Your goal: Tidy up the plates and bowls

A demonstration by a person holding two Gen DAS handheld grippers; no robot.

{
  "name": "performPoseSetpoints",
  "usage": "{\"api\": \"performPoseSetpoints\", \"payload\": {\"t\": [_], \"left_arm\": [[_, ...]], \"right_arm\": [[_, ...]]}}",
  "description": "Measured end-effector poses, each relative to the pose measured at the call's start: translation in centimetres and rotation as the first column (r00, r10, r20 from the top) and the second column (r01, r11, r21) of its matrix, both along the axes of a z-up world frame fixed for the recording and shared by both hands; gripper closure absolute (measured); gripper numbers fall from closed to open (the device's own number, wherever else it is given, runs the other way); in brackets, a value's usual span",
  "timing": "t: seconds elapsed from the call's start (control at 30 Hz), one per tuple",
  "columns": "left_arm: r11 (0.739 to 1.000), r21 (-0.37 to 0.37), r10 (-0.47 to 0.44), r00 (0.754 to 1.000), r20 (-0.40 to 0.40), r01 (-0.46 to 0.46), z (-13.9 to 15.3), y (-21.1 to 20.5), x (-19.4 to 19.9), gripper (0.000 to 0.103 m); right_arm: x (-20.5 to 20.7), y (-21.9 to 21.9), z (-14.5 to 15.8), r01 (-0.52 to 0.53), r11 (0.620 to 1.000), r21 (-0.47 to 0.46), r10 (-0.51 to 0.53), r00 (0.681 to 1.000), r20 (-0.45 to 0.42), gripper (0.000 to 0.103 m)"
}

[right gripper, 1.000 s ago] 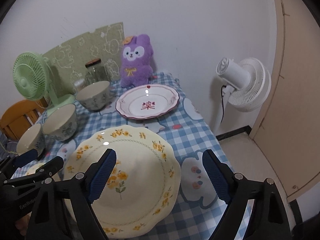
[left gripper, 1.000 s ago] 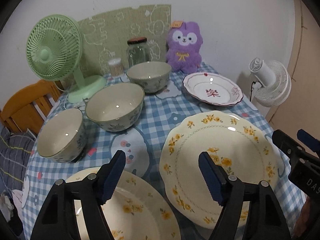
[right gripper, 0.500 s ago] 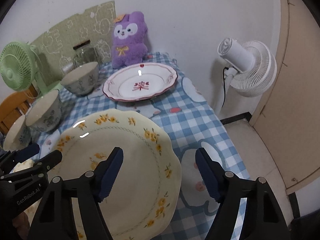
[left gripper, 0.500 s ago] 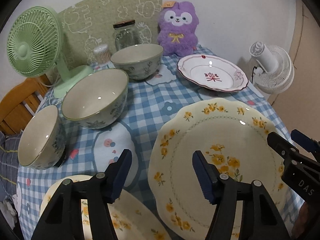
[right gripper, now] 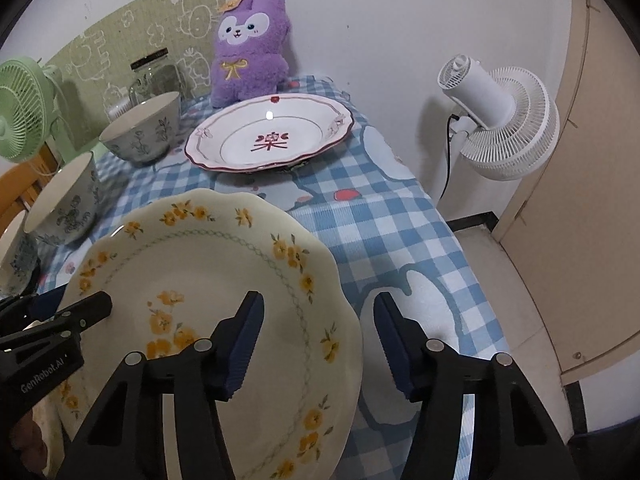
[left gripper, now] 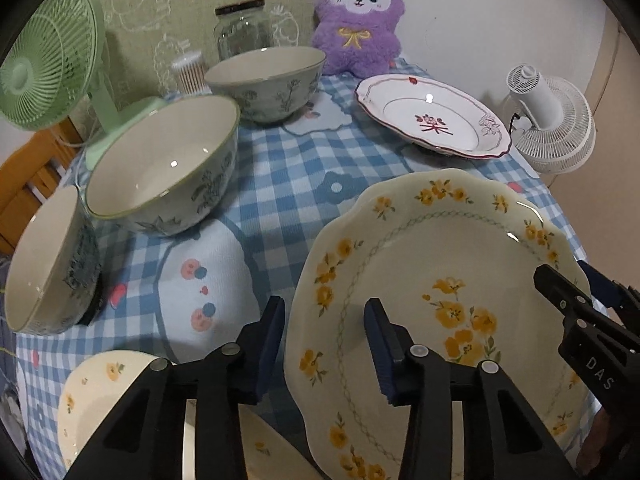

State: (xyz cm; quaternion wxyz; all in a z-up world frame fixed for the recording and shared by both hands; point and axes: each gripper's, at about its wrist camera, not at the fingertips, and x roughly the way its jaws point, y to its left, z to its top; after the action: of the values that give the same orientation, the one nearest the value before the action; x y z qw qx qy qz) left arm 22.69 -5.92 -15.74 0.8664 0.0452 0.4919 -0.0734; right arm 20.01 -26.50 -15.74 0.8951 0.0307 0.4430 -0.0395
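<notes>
A big cream plate with yellow flowers (left gripper: 440, 248) (right gripper: 192, 264) lies at the near side of the checked table. My left gripper (left gripper: 324, 308) straddles its left rim; the jaws are closing, pads not touching. My right gripper (right gripper: 319, 300) straddles the right rim, its jaws closing too and the pads clear of the rim. Each gripper shows in the other's view: right gripper (left gripper: 572, 280), left gripper (right gripper: 68, 308). A second yellow-flower plate (left gripper: 104, 388) lies near left. Three floral bowls (left gripper: 168, 168) (left gripper: 268, 80) (left gripper: 44, 268) stand left. A red-rimmed white plate (left gripper: 432, 116) (right gripper: 272, 132) sits at the back.
At the back stand a green fan (left gripper: 48, 56), a glass jar (left gripper: 242, 28), a small toothpick pot (left gripper: 188, 70) and a purple plush (left gripper: 358, 20). A white floor fan (right gripper: 500, 116) stands beyond the table's right edge. A wooden chair (left gripper: 24, 184) is at the left.
Both grippers have sunk and moved in toward the yellow-flower plate. Their jaws have narrowed, and each pair now frames one side of the plate's rim.
</notes>
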Motion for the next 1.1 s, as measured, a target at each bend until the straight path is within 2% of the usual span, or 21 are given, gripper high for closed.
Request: {"api": "performPoseSetpoints", "payload": {"t": [0.23,1.1], "left_arm": [[1.000,-0.005,-0.012,1.000,0.002,0.012,0.0,-0.1,0.0,0.064],[1.000,0.027,0.009,1.000,0.008,-0.009,0.1,-1.1,-1.6,0.064]], "right_arm": [[0.3,0.2,-0.5,-0.015,1.000,0.008,0.015,1.000,-0.021,0.052],[-1.4,-0.5,-0.4,0.022,0.999,0.026,-0.021,0.999,-0.039,0.053]]}}
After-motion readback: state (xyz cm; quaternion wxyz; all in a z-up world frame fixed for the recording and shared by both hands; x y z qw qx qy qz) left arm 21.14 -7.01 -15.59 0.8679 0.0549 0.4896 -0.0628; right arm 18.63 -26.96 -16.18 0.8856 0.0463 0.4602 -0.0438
